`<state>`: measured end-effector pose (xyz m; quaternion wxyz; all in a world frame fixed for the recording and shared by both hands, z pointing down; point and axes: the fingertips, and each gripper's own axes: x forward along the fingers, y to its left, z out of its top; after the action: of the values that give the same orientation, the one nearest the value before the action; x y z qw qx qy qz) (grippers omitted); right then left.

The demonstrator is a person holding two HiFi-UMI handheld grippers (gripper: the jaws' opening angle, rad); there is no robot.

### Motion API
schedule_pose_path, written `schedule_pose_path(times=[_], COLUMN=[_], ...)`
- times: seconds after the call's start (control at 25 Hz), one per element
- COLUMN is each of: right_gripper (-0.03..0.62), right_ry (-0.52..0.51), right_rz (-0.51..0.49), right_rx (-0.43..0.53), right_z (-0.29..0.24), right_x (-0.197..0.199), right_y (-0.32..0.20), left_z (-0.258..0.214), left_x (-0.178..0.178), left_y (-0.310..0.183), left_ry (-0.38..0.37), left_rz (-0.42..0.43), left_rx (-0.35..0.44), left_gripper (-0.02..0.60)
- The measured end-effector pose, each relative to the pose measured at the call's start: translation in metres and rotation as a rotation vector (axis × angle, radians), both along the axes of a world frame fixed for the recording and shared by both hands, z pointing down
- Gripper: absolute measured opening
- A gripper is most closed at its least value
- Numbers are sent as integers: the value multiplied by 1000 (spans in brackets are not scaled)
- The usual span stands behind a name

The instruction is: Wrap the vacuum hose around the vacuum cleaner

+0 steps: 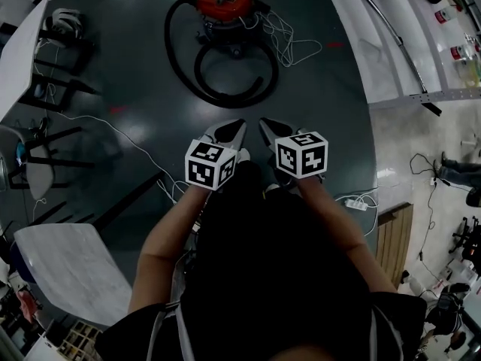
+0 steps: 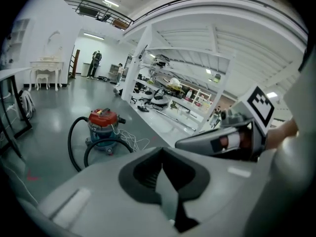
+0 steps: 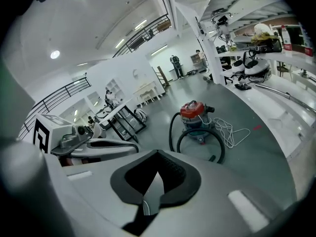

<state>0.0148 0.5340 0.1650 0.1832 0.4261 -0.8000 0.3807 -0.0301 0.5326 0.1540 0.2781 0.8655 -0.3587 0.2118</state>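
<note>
The vacuum cleaner (image 1: 223, 4), with a red top and a blue body, stands on the dark floor well ahead of me. Its black hose (image 1: 225, 92) runs out of the left side and lies in loose loops on the floor in front of it. A white power cord (image 1: 294, 45) is tangled at its right. Both grippers hover side by side near my body, far short of the vacuum. The left gripper (image 1: 237, 125) and the right gripper (image 1: 263, 124) are shut with nothing between the jaws. The vacuum cleaner (image 2: 102, 124) (image 3: 195, 116) and its hose (image 2: 75, 143) (image 3: 198, 138) also show in both gripper views.
A white table (image 1: 19, 51) and dark chair frames stand at the left. A pale slab (image 1: 68, 269) lies near left. A thin white cable (image 1: 128, 138) crosses the floor to a power strip (image 1: 358, 203). A raised white platform (image 1: 398, 51) with a metal pole borders the right.
</note>
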Motion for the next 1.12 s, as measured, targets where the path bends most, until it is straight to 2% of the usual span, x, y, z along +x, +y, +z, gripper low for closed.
schedule_pose_path(times=[0.2, 0.48, 0.72, 0.88, 1.12], right_gripper=[-5, -5, -5, -5, -5], right_ry=[6, 30, 52, 34, 43], right_rz=[32, 42, 23, 14, -13], right_rx=[-32, -78, -99, -112, -134], right_z=[11, 31, 49, 61, 93], right_x=[-15, -17, -13, -13, -4], right_y=[-18, -31, -53, -74, -114], left_z=[9, 36, 52, 64, 97], left_x=[-16, -33, -27, -22, -14], left_y=[-19, -40, -56, -71, -113], left_ry=[7, -28, 6, -9, -30], left_rz=[21, 23, 23, 26, -23], left_rx=[-20, -50, -89, -95, -120], left_gripper=[11, 11, 11, 11, 11])
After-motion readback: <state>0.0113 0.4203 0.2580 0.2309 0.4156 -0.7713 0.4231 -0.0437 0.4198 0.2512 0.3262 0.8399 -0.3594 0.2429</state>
